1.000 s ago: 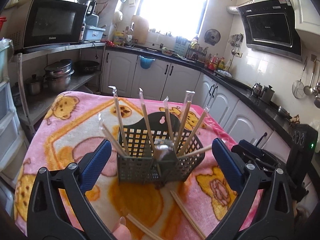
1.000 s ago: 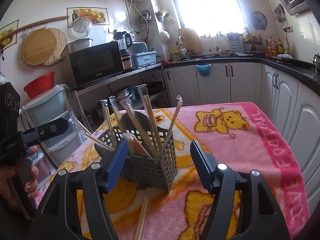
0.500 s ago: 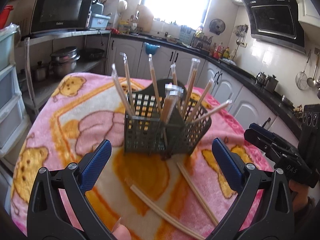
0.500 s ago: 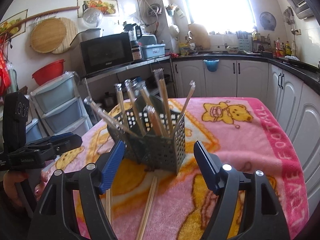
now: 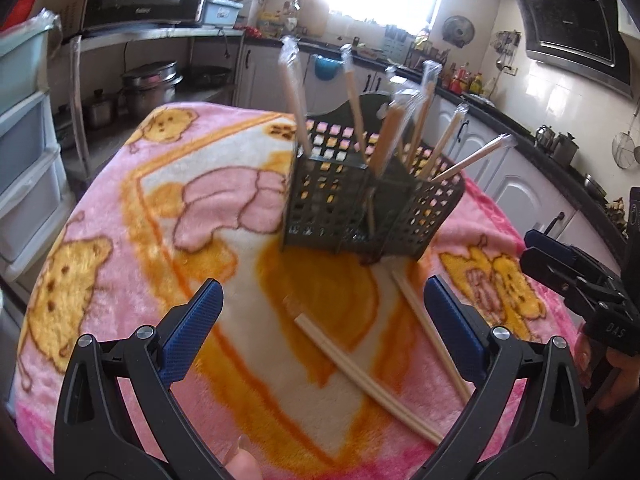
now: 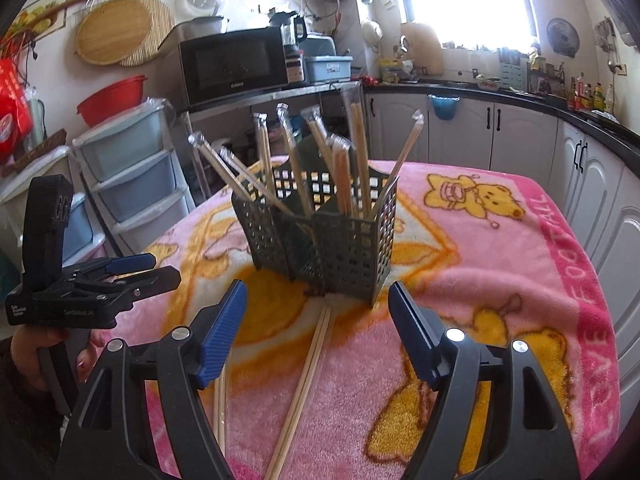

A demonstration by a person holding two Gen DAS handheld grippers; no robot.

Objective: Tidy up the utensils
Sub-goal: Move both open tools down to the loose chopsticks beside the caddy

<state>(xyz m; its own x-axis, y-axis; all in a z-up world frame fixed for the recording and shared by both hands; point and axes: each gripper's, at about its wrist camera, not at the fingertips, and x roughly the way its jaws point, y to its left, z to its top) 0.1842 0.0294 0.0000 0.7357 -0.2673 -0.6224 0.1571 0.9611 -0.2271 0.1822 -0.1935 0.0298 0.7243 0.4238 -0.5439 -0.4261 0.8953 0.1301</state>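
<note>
A home kitchen is shown: a black microwave oven (image 6: 234,65) is set on a metal shelf, white cabinet doors (image 6: 460,130) are fitted under a dark worktop, and a black range hood (image 5: 568,22) is mounted on tiled wall.

blanket (image 6: 500,264): fuzzy fleece cloth | basket (image 6: 344,248): matt perforated plastic | chopsticks (image 6: 308,372): pale wood, glossy plastic sleeves

The pink blanket (image 6: 500,264) over the worktop carried a darker band along its edge, right of the right gripper's fingers (image 6: 412,320), with large letters reading "LOVE FOOTBALL", partly creased. The microwave (image 6: 234,62), far beyond and left of those fingers, bore a small brand word resembling "Galanz". In the left wrist view, the right gripper (image 5: 580,280) body showed "DAS". Other labels were too small to read.
</note>
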